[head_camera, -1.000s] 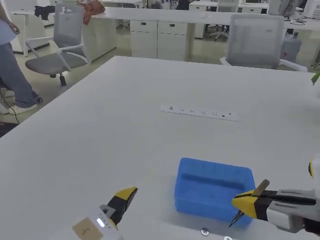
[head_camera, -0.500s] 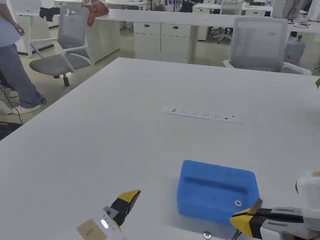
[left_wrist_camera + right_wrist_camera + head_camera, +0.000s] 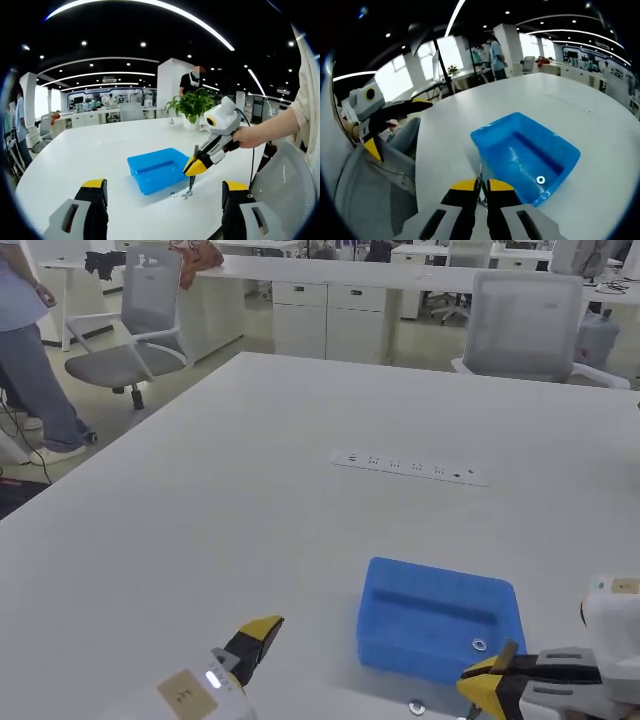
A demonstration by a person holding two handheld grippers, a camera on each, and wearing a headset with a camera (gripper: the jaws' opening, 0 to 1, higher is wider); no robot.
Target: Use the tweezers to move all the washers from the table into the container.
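Washer [image 3: 540,179], small silver ring, in blue container [image 3: 507,150], right tool [image 3: 482,186] clamped on tweezers [image 3: 190,184], left tool [image 3: 165,200] wide, empty

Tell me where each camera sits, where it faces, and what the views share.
Head view: on the headset, facing forward and down at the blue container; left tongs and right tongs show at the bottom.
Left gripper view: on the left tongs, looking between open jaws at the container, right tongs and the hand holding them.
Right gripper view: on the right tongs, shut on the tweezers, looking into the container.
Shared: head and right gripper views both show the washer inside the container.
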